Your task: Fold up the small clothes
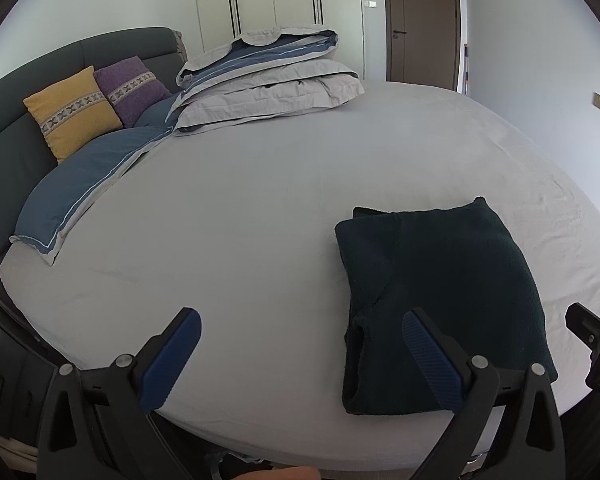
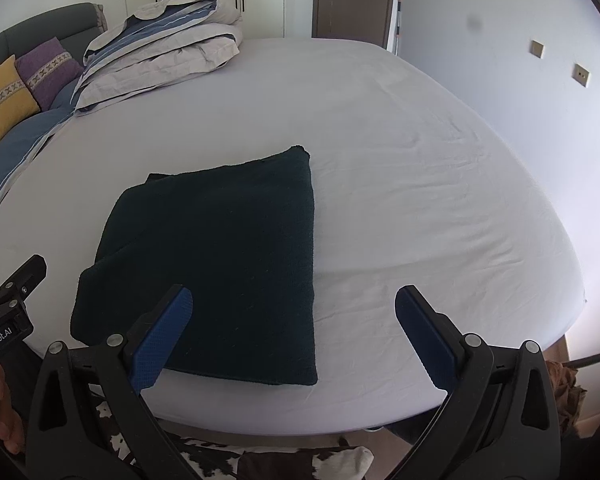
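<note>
Dark folded garment (image 2: pixel 216 264) on bed (image 2: pixel 400 160) (flat)

Your left gripper (image 1: pixel 302 334) is spread wide, its two blue-padded fingers (image 1: pixel 172 364) well apart and angled outward, with nothing between them. Your right gripper (image 2: pixel 294 312) is posed the same way: jaws fully spread, blue pads (image 2: pixel 162 336) facing inward, gripping nothing. Both point forward and slightly down, side by side. Seen from your left wrist, the black tip of the right gripper shows at the far right edge; seen from your right wrist, the left gripper's black body sits at the far left, with your left hand (image 2: pixel 0 408) wrapped around its grip below.
</note>
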### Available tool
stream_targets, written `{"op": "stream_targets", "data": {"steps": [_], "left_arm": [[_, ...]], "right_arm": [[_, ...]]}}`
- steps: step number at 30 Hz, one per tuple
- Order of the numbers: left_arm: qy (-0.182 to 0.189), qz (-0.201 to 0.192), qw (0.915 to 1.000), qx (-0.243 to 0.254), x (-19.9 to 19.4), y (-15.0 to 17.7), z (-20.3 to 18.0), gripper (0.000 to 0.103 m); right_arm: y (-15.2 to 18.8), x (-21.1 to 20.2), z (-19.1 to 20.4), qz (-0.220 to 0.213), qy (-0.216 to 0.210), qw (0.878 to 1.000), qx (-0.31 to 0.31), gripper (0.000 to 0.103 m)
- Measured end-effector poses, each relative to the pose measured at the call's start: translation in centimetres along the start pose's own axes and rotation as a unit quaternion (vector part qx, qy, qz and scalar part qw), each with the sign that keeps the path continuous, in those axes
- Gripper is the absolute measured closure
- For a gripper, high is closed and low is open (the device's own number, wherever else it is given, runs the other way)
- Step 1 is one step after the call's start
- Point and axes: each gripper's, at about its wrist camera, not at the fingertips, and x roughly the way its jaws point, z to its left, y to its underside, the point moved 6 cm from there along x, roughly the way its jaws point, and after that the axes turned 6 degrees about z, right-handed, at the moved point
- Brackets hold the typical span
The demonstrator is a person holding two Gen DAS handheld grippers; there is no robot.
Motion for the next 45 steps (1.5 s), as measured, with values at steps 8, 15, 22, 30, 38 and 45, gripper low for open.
{"op": "stream_targets", "data": {"steps": [8, 15, 22, 30, 38, 45], "left_arm": [[-0.001, 0.002, 1.0000, -0.001, -0.07, 0.05, 0.16, 0.000], [-0.002, 0.003, 1.0000, 0.001, -0.15, 0.15, 0.13, 0.000], [-0.001, 0.005, 1.0000, 0.002, -0.02, 0.18, 0.19, 0.000], [0.000, 0.007, 1.0000, 0.004, 0.05, 0.33, 0.41, 0.000], [0.001, 0.007, 1.0000, 0.004, 0.17, 0.37, 0.45, 0.000], [0.001, 0.008, 1.0000, 0.005, 0.20, 0.41, 0.40, 0.000]], "right_arm": [[-0.14, -0.06, 0.11, 0.000, 0.000, 1.000, -0.001, 0.000], [-0.25, -0.03, 0.11, 0.000, 0.000, 1.000, -0.002, 0.000], [-0.30, 0.00, 0.11, 0.000, 0.001, 1.000, -0.002, 0.000], [-0.38, 0.08, 0.14, 0.000, 0.001, 1.000, -0.002, 0.000], [-0.32, 0.09, 0.24, 0.001, 0.001, 1.000, -0.002, 0.000], [-0.27, 0.06, 0.30, 0.000, 0.002, 1.000, -0.002, 0.000]]}}
